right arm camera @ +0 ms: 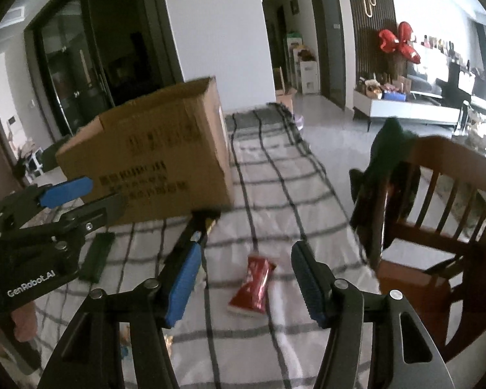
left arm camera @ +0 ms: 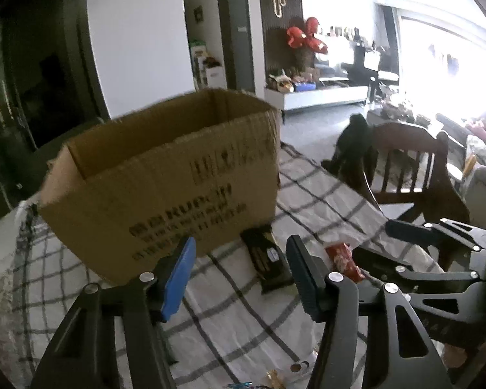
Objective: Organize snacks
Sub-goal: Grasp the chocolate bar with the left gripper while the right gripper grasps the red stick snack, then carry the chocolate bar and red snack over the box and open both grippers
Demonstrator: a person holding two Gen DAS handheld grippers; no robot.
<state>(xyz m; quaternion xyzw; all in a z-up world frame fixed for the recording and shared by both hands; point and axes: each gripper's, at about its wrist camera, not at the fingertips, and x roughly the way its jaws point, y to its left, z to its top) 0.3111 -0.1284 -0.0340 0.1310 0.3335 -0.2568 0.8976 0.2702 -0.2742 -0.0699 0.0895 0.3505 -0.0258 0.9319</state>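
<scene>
Here the open cardboard box [left arm camera: 165, 175] shows no visible contents.

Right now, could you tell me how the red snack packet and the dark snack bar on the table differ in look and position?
The red snack packet is bright red and crinkly; the dark snack bar is black with gold trim, longer and flatter. The red snack packet lies out on the checked tablecloth, apart from the cardboard box; the dark snack bar has one end at the box's base. Both lie flat, ungripped, outside the box.
</scene>
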